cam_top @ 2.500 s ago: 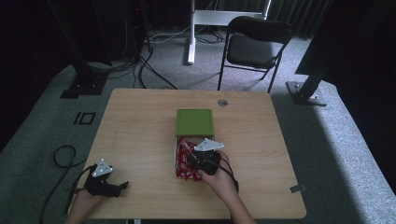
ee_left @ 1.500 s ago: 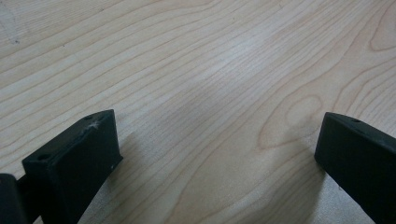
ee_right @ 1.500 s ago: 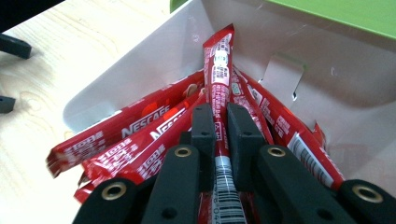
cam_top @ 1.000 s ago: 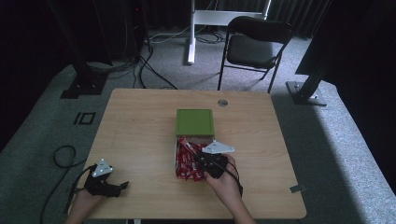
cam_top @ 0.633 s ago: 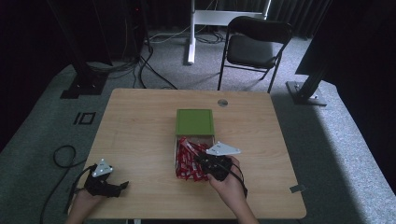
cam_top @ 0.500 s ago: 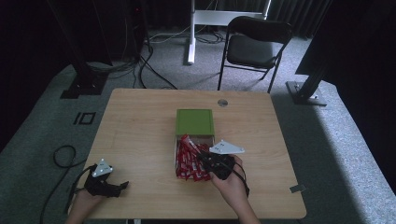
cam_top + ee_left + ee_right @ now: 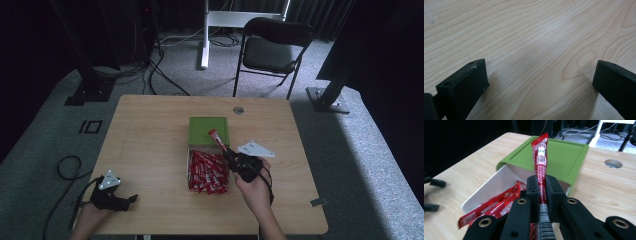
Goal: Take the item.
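Observation:
A white box (image 7: pixel 190 165) (image 7: pixel 489 188) with several red sachets (image 7: pixel 206 172) (image 7: pixel 489 207) lies at the table's middle, its green lid (image 7: pixel 208 130) (image 7: pixel 559 157) slid toward the far side. My right gripper (image 7: pixel 229 155) (image 7: pixel 541 186) is shut on one red sachet (image 7: pixel 218 140) (image 7: pixel 540 157), held just right of the box with its free end pointing up and away over the lid. My left gripper (image 7: pixel 131 198) (image 7: pixel 536 80) rests open on the bare wood at the near left corner, nothing between its jaws.
The wooden table (image 7: pixel 150 130) has a round cable hole (image 7: pixel 238 110) (image 7: pixel 613 163) at the far side. A black chair (image 7: pixel 272 47) and stand legs are on the floor beyond. A grey tag (image 7: pixel 318 202) lies near the right front edge.
My right gripper has pulled back to the right out of the box, lifting one red sachet clear of the pile. The left gripper has stayed put.

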Motion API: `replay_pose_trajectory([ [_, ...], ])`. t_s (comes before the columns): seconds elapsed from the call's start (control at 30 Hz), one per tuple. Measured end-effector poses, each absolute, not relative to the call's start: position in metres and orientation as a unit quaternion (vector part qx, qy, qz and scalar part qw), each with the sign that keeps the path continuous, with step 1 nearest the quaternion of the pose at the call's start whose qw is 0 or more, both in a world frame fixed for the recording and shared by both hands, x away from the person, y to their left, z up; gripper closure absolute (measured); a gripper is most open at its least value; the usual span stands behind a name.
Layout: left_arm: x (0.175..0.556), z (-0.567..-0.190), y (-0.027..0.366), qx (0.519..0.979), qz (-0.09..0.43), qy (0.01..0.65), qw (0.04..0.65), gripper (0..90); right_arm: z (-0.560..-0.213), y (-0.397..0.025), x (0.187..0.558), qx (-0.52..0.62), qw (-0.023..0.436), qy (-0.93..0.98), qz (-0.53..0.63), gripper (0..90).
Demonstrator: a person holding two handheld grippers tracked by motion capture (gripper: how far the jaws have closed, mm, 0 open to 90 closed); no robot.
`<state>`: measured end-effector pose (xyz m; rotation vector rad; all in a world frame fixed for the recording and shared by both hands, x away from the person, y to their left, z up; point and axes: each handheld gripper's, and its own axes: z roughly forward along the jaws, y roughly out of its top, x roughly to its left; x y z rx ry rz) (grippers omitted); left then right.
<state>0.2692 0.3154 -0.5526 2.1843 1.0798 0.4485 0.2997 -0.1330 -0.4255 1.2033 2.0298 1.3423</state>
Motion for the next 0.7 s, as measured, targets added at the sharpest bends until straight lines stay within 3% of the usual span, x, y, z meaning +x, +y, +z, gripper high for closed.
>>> replay_pose_trajectory([
  [0.7, 0.269, -0.553, 0.315, 0.833, 0.171, 0.412, 0.326, 0.7, -0.454, -0.159, 0.326, 0.520, 0.255, 0.653, 0.488, 82.4],
])
